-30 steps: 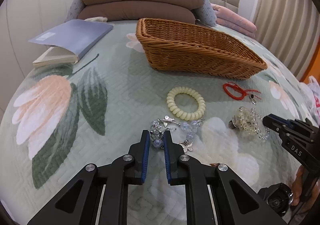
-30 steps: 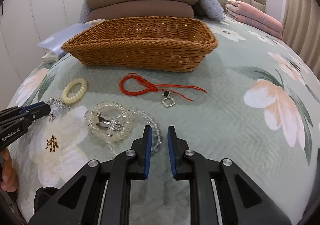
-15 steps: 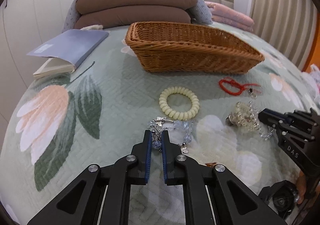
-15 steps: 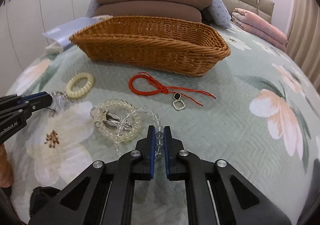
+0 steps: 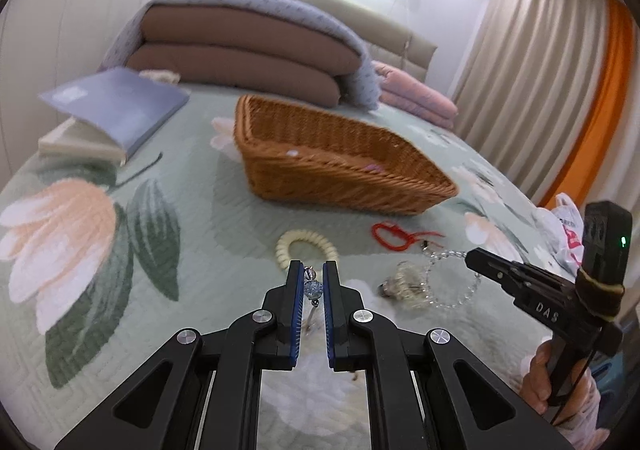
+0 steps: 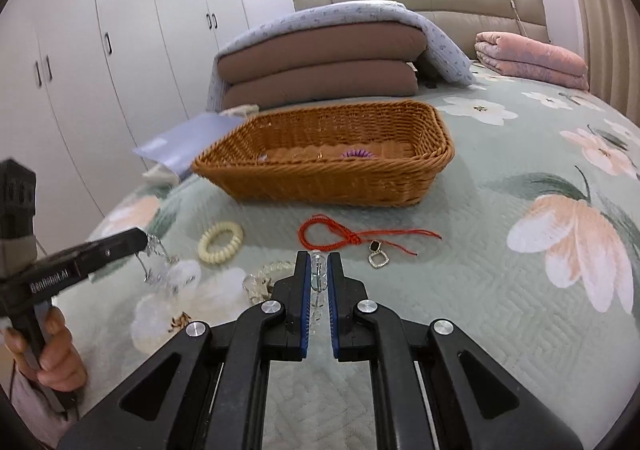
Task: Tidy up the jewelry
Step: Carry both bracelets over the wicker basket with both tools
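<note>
Lifting two beaded strands off the bed, one in each claw, toward the wicker basket (image 6: 328,177).

Left claw (image 5: 311,284) is pinched on a blue-bead charm bracelet (image 5: 312,288); right claw (image 6: 319,274) is pinched on a clear bead necklace (image 6: 318,270) that trails down to the quilt. Both strands look light, limp and slippery, likely to swing or snag, so gripping one bead suits them. Left on the quilt: one cream coil hair tie (image 6: 221,242), one red cord (image 6: 340,236) with one square pendant (image 6: 378,258), one clear bead bracelet (image 5: 404,282).
</note>
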`<state>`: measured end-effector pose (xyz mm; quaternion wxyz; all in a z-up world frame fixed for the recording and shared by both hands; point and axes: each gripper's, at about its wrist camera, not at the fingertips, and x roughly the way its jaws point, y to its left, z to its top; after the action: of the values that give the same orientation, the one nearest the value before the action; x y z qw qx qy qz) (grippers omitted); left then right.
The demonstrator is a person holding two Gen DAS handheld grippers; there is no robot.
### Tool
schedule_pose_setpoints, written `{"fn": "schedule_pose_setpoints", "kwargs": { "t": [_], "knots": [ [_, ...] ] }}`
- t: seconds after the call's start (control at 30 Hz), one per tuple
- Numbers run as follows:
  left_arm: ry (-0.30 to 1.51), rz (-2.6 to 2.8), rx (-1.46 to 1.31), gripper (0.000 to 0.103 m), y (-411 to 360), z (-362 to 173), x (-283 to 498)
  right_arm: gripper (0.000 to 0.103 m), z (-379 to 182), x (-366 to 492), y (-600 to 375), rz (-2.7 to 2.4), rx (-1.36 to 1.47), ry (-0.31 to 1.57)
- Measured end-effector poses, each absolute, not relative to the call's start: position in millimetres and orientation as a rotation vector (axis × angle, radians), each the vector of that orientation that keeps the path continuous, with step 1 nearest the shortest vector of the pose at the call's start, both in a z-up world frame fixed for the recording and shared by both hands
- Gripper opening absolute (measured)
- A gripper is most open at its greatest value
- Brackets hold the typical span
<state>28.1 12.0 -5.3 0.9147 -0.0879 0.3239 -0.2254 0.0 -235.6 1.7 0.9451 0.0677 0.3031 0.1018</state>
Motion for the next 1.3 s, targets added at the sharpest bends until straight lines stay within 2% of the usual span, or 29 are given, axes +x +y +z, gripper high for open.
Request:
{"fn": "schedule_pose_setpoints", "kwargs": {
  "t": [0.13, 0.6, 0.8, 1.1, 1.3],
  "knots": [
    [0.630, -0.469, -0.114, 0.009, -1.5, 0.2, 17.3, 0.009, 7.3, -4.8, -243.1, 0.219, 0.189, 0.586],
    [0.564, -0.520, -0.199, 0.009, 9.8, 15.1, 10.8, 0.009, 19.3, -15.5, -243.6, 0.253, 0.212, 0.538],
    [0.536, -0.528, -0.199, 0.009, 7.3, 27.2, 11.8, 0.009, 44.9, -14.2, -246.4, 0.218, 0.192, 0.475],
    [0.466, -0.544, -0.172, 0.009, -17.0, 83.3, 55.9, 0.009, 106.7, 39.3, -249.3, 0.151, 0.132, 0.380],
    [0.439, -0.535, -0.213, 0.009, -35.5, 101.6, 109.7, 0.009, 94.6, 105.7, -261.7, 0.124, 0.186, 0.428]
  ]
}}
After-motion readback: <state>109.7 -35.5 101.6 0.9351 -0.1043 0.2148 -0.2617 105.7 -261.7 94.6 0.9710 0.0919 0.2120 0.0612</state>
